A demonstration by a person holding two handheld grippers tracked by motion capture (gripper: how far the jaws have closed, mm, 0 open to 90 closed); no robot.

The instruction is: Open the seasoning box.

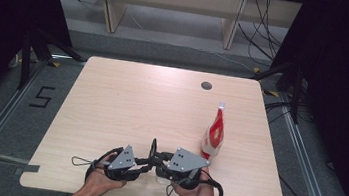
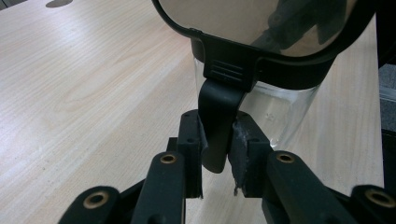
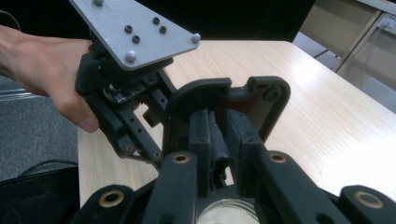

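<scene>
The left tongs point(image 2: 215, 156) are closed on the black plastic latch tab point(image 2: 215, 126) that hangs down from the black-rimmed hinged lid point(image 2: 261, 65) of a clear glass jar point(image 2: 280, 112). Both pads press the flat sides of the tab, with the tab's lower end sitting between them. The jar body stands just beyond the tips of the left tongs, upright on the light wood-grain bench point(image 2: 84, 93). The lid rim lies directly above the tips.

The right tongs point(image 3: 219, 140) stand narrow and grip the edge of the lid point(image 3: 261, 100), which rises upright beyond their tips. A thin black part of the lid sits pinched between the two pads. The jar's glass mouth point(image 3: 226, 215) lies below the right tongs, close to their base. The left tongs point(image 3: 140, 135), held by the left hand point(image 3: 46, 70), sit to the left of the right tongs and near them.

In the high view, the left tongs point(image 1: 147, 162) and right tongs point(image 1: 159, 165) meet tip to tip at the near edge of the bench point(image 1: 136, 103). A red-and-white stand-up pouch with a white cap point(image 1: 214, 133) stands beyond the right tongs, to their right and apart from them.
</scene>
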